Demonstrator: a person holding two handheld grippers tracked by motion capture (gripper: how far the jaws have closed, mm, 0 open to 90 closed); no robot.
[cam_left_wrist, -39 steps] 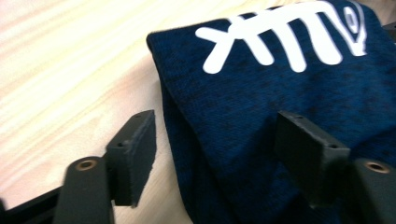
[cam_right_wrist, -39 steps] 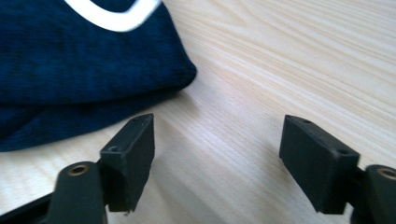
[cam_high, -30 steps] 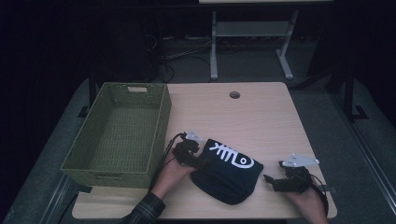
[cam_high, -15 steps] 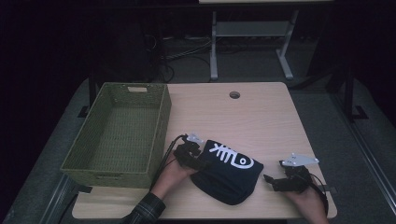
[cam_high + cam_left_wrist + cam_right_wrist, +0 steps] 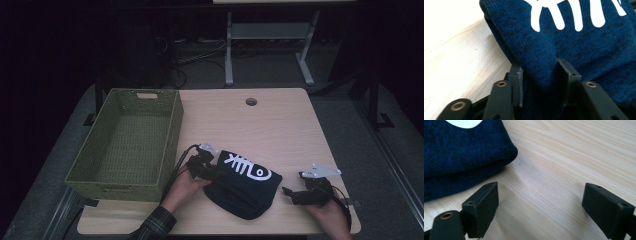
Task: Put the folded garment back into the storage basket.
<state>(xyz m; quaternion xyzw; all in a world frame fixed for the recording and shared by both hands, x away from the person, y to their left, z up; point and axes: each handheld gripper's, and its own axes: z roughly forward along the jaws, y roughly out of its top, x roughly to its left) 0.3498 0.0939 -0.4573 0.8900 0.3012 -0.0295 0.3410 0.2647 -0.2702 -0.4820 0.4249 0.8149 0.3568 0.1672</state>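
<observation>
At the near edge of the table (image 5: 280, 120), the folded dark blue sweater (image 5: 245, 187) lies between both grippers. Left gripper (image 5: 541, 75) has just been closing and pinches its fold; right gripper (image 5: 539, 205) stands spread beside it. It should take a thick fold before lifting toward the green basket (image 5: 125, 145).

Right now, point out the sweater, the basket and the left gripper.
sweater (image 5: 245, 192): high view, dark knit below the white print.
basket (image 5: 172, 131): high view, right wall.
left gripper (image 5: 540, 75): left gripper view, midway between its fingers.
</observation>
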